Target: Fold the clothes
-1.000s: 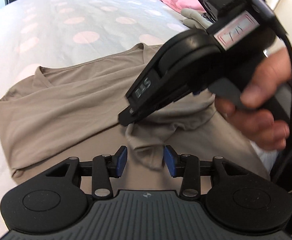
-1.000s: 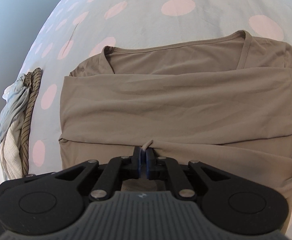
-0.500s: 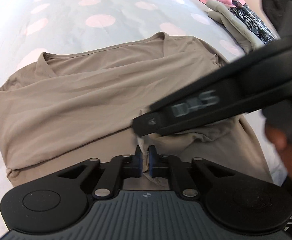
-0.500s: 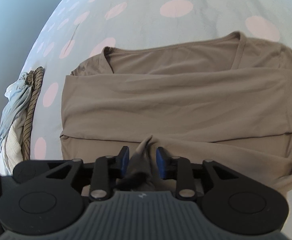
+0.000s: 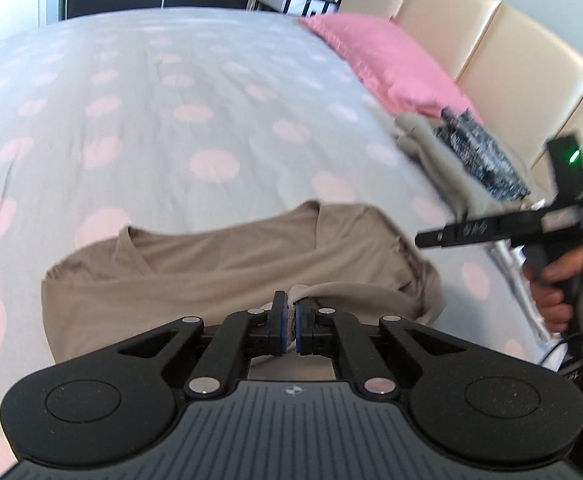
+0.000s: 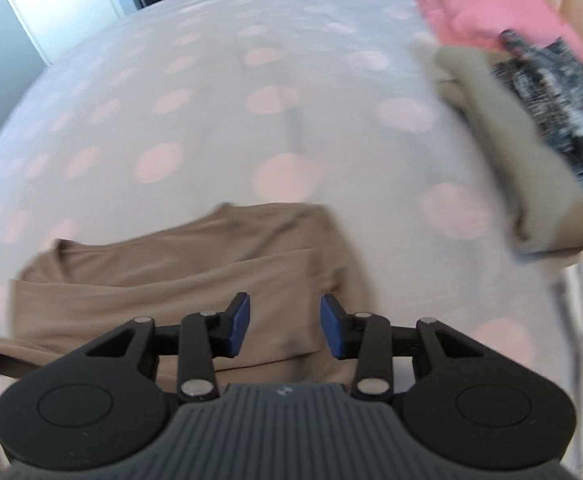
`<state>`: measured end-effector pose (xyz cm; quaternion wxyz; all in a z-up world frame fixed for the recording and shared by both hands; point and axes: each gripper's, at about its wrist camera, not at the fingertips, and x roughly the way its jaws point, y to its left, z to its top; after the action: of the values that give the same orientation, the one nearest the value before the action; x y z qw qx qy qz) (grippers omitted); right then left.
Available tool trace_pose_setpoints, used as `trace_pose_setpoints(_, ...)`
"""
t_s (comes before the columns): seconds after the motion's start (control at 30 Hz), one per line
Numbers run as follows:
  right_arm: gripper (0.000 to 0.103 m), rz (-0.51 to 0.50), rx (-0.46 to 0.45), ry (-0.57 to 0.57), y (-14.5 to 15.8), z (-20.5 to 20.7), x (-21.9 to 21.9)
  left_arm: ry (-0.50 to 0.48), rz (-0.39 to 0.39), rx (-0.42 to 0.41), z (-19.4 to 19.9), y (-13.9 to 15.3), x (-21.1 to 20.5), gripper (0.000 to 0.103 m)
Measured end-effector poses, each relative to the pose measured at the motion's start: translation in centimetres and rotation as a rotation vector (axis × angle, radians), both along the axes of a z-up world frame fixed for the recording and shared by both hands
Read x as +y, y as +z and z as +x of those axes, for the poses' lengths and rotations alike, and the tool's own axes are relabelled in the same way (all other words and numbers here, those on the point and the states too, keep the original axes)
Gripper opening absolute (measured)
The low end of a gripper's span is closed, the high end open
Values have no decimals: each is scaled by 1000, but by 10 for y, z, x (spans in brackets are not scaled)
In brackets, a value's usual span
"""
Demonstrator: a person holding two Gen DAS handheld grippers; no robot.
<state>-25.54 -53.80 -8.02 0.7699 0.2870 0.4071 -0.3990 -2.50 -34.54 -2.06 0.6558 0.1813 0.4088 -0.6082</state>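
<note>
A tan V-neck shirt point(image 5: 219, 276) lies partly folded on the polka-dot bed point(image 5: 163, 112). My left gripper point(image 5: 290, 322) is shut on a pinch of the shirt's near edge and lifts it off the bed. In the right wrist view the same tan shirt point(image 6: 179, 280) lies below my right gripper point(image 6: 285, 322), whose jaws are opening with nothing between them. The left wrist view also shows the right gripper point(image 5: 503, 228) out to the right of the shirt, held by a hand point(image 5: 559, 288).
A pink pillow point(image 5: 383, 60) lies at the head of the bed by a cream padded headboard point(image 5: 511, 52). A beige garment point(image 6: 503, 120) and a dark patterned one point(image 6: 563, 108) are stacked at the bed's right edge. Far side of the bed is bare sheet.
The left gripper closed on the shirt's fold and rose with it. The right gripper let go of the fabric, opened, and swung away to the right.
</note>
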Motion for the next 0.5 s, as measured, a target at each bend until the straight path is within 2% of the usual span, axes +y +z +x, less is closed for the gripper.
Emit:
trace_pose_setpoints(0.13,29,-31,48,-15,-17,-5,-13,6,-9,7,2,12,-2,2)
trace_pose_setpoints(0.23,24,-42,67,-21,-31,-6,-25,3,-1,7,1,14,1,2)
trace_pose_setpoints(0.3,15,-18,87,-14,-42,-4,-28,-3,0,11,1,11,1,2)
trace_pose_setpoints(0.33,1,-7,84,-23,-43,-6,-30,-5,-2,14,1,11,2,2)
trace_pose_setpoints(0.5,0,-44,6,-115,-25,-23,-41,-16,-32,43,4,19,5,2)
